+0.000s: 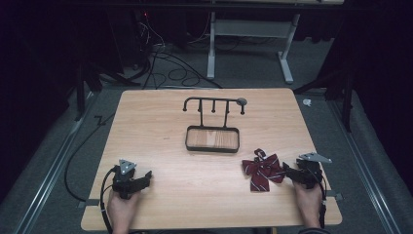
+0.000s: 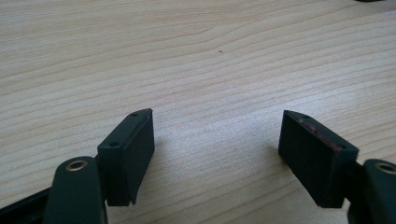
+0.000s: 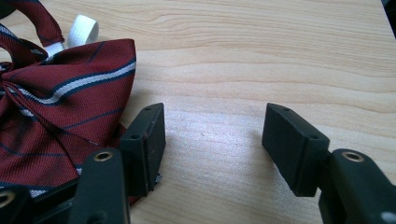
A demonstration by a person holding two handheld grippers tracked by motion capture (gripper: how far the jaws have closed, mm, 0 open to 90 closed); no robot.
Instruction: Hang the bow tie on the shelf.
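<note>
- The right gripper, black and held in a hand at the near right corner of the pale wooden table, rests low on the wood with its jaws spread apart and nothing between them.
- The left gripper, black with a grey three-cornered plate on top, sits near the near left corner, well apart from the right one; its jaws also stand apart over bare wood.
- The dark red bow tie with navy and white stripes lies flat near the right edge, just beside the right gripper on the side toward the table's middle. In the right gripper view the red cloth lies outside the gap, against the outer side of the jaw at that view's left and partly under it; a white strap loop shows beyond the cloth.
- Farther off, around the table's middle, stands a black wire rack with a wooden-floored tray and a hook rail, well apart from both grippers.
</note>
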